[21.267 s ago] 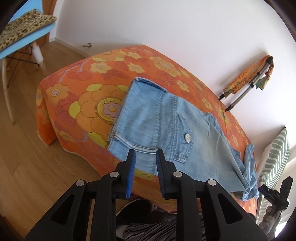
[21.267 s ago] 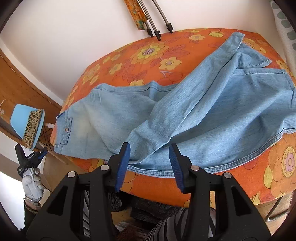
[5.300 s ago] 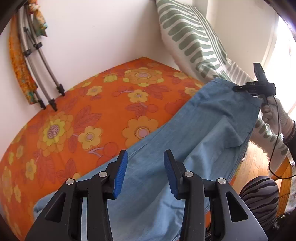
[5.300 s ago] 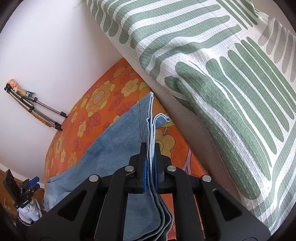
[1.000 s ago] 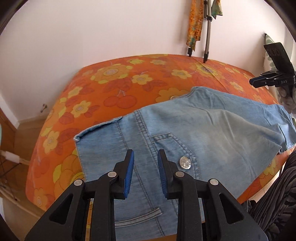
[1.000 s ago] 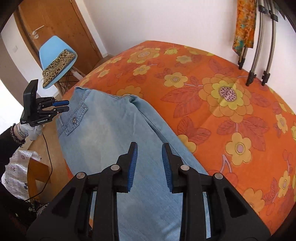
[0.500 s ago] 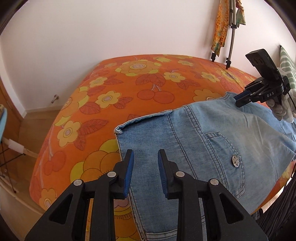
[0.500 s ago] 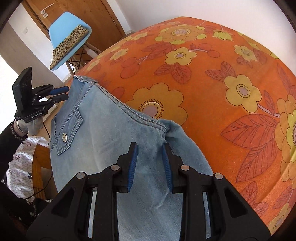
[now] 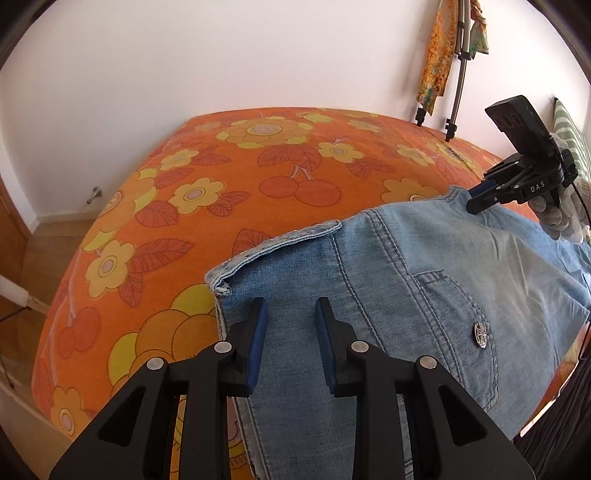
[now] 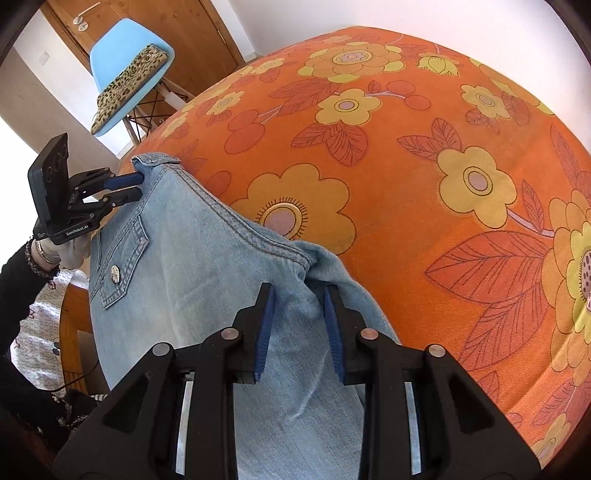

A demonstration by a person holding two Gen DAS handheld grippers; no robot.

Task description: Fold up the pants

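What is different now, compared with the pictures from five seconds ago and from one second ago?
The right gripper has let go of the hem end it clamped and moved along the jeans to the crotch fold, jaws open. The left gripper went to the waistband corner, open as before. The jeans stay folded lengthwise on the orange bedspread.

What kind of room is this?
Probably a bedroom at home: a bed with a flowery orange cover, a wooden door, and a blue chair beside it.
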